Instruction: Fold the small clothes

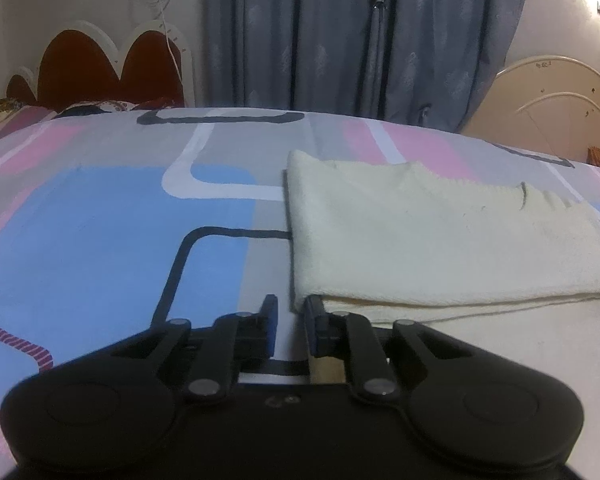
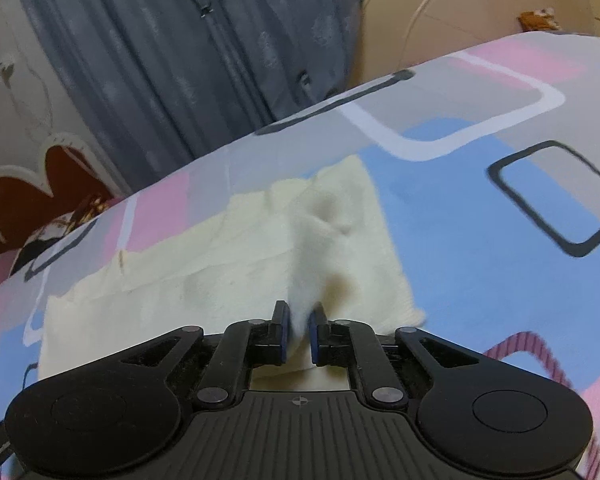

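A cream knitted garment (image 1: 440, 236) lies folded on a bed sheet (image 1: 100, 232) patterned in pink, blue and grey blocks with black and white outlines. The left gripper (image 1: 291, 312) sits low at the garment's near left corner, its fingers slightly apart and holding nothing. The right gripper (image 2: 299, 322) pinches a raised ridge of the garment. Behind the bed hang grey-blue curtains (image 1: 340, 32), with a scalloped red headboard (image 1: 100, 68) to one side.
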### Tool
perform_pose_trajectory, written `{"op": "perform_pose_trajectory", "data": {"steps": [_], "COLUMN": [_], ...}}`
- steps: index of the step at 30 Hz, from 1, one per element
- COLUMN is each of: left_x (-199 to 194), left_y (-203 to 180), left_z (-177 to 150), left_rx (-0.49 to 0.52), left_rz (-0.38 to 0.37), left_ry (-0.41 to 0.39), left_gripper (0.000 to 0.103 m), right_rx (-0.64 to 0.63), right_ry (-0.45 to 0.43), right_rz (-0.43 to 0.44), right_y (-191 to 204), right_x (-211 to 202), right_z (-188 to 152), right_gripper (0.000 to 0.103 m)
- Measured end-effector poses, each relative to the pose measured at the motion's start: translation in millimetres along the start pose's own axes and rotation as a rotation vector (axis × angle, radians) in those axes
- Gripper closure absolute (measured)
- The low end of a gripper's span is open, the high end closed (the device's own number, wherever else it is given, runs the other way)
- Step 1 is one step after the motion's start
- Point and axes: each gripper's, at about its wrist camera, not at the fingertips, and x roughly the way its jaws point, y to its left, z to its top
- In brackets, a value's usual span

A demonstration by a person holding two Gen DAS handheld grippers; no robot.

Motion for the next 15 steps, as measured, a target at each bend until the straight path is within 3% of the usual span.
{"op": "perform_pose_trajectory", "data": {"steps": [7,10,12,15], "left_x": [-5,-20,-28,-24], "left_y": [10,21,22,13], "left_z": [6,14,20,33], "left_rx": [-0.05,-0.111,-0.119,-0.113], "left_rz": [-0.017,-0.058,-0.068,-0.106], "left_ry": [0.029,0.026,-0.004,-0.014], "left_gripper": [0.089,0.079,0.079,0.079], "right_rx": [-0.014,-0.081,-0.096,-0.147], "right_ry": [0.001,-0.07,-0.114,-0.109], "right_rz": [-0.073,-0.15,-0.138,-0.089], "right_y": [-17,-10,-8,6], "right_x": [-7,-22,-30,-25], "right_z": [2,4,8,12], "right_gripper": [0.092,0.091,0.09,0.09]}}
